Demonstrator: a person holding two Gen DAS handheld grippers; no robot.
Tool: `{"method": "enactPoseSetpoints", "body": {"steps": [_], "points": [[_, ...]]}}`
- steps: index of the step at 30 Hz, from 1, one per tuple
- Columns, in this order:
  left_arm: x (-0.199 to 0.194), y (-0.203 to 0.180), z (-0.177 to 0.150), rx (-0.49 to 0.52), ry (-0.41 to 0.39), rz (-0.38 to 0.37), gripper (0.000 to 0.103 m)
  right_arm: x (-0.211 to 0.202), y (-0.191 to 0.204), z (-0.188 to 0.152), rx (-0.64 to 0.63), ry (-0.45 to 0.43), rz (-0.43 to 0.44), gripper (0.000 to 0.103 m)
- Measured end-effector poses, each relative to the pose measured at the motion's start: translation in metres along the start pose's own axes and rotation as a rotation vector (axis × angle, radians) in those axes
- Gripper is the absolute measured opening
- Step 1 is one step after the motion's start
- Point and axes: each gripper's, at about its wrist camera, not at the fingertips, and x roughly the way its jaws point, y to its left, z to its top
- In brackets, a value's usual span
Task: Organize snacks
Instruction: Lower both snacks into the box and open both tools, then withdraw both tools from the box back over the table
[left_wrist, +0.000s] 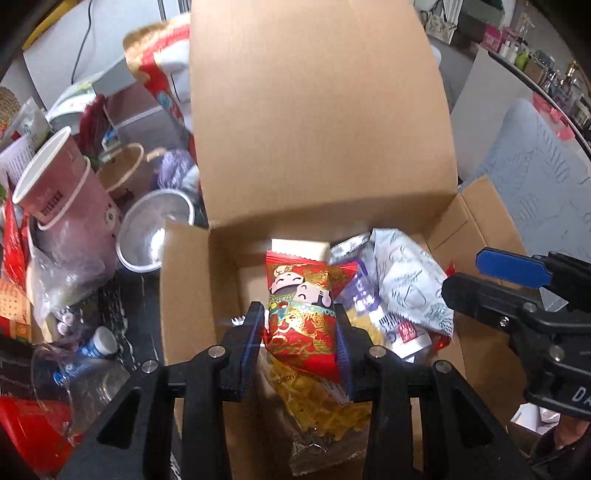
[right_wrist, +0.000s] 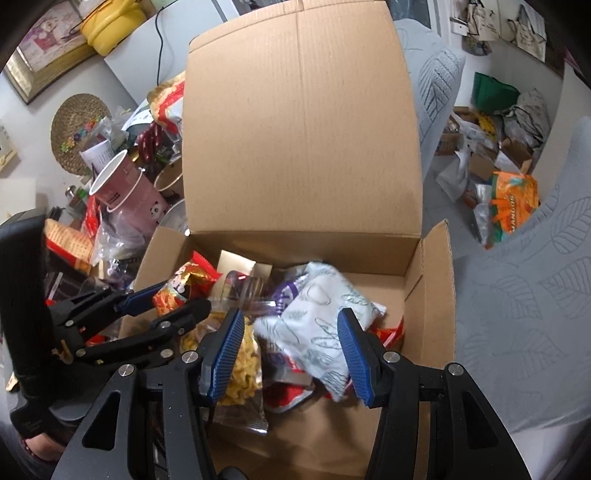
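Lowering into the cardboard box, the left gripper clamps a red snack packet while the right gripper, at its 3 o'clock, grasps a white pouch; release each only once seated low, clear of the flaps.

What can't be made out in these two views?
- Box floor: both views, covered by snack packets.
- Yellow snack bag label: left wrist view, hidden behind the red packet that the left gripper holds.
- White packet print: right wrist view, blurred.
- Right gripper contact with the white packet: unclear.
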Motion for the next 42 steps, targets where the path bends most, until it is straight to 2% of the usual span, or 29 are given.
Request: {"method": "enactPoseSetpoints", "body": {"steps": [3,7,9,14,19,26,35,42], "points": [[0.002,-0.001,-0.002,0.008,0.015,-0.016,0.037,-0.001,0.0,-0.003,0.003,0.011,0.0,0.052],[0.005,-0.008,-0.005,0.044,0.027,0.065,0.047,-0.005,0.003,-0.007,-0.002,0.017,-0.011,0.053],[0.005,-0.008,-0.006,0.04,0.038,0.074,0.051,-0.008,0.003,-0.009,0.0,0.02,-0.016,0.053],[-0.004,-0.008,-0.007,0.032,0.023,0.081,0.069,-0.018,0.003,-0.012,0.001,0.017,-0.029,0.052],[-0.017,-0.007,-0.004,0.03,0.005,0.081,0.07,-0.028,0.004,-0.015,0.007,0.012,-0.038,0.052],[-0.058,-0.01,0.0,0.031,-0.057,0.073,0.07,-0.052,0.013,-0.015,0.002,-0.021,-0.044,0.052],[-0.118,-0.012,-0.005,0.04,-0.158,0.067,0.07,-0.102,0.032,-0.019,-0.013,-0.103,-0.056,0.052],[-0.168,-0.015,-0.022,0.049,-0.233,0.067,0.07,-0.143,0.051,-0.033,-0.024,-0.163,-0.066,0.052]]}}
